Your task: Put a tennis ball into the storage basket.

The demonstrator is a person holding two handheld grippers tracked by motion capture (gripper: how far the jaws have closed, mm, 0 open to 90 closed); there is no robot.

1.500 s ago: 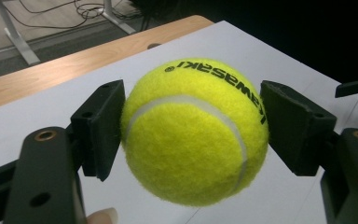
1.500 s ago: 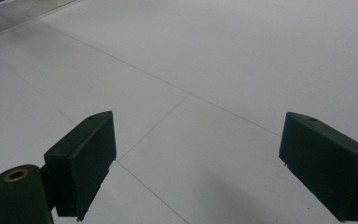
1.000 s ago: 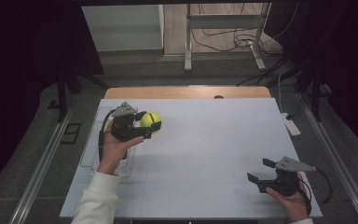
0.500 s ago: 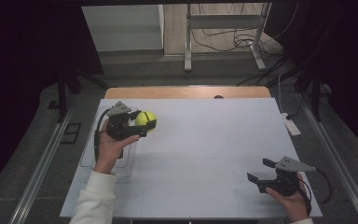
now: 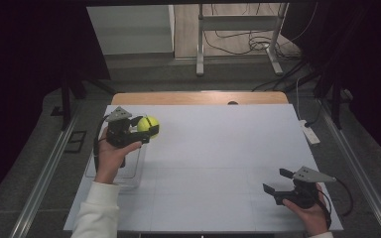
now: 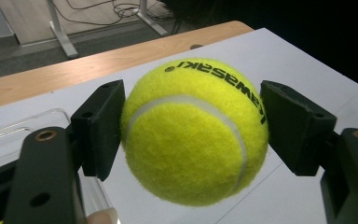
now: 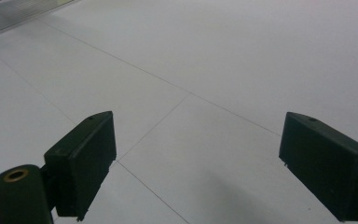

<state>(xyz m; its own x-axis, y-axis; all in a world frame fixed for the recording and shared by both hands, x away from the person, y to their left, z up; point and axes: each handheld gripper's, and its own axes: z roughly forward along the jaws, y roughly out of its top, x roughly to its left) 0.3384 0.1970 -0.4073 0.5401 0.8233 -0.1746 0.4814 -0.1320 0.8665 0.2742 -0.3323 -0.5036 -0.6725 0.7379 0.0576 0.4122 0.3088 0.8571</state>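
The left tongs (image 5: 150, 130) hold a yellow-green tennis ball (image 5: 148, 125), their two black jaws pressed against its opposite sides; in the left gripper view the tennis ball (image 6: 193, 130) sits squarely between the pads, clear of the white table (image 6: 307, 60) beneath it, with black lettering across its upper face and a white seam curving over the felt. The left hand (image 5: 110, 157) grips the tool from behind, a white sleeve (image 5: 95, 213) trailing toward the near edge. Just below and behind the left tongs lies a clear plastic tray (image 5: 129, 171), flat on the table, its rim also visible at the lower left of the ball in the left gripper view. The right tongs (image 5: 277, 181) are well apart from the ball, at the near right corner of the table, held low by the right hand (image 5: 310, 214); their jaws stand wide with nothing between them, and the right gripper view shows bare white table (image 7: 205, 70) crossed by thin lines between the two pads.
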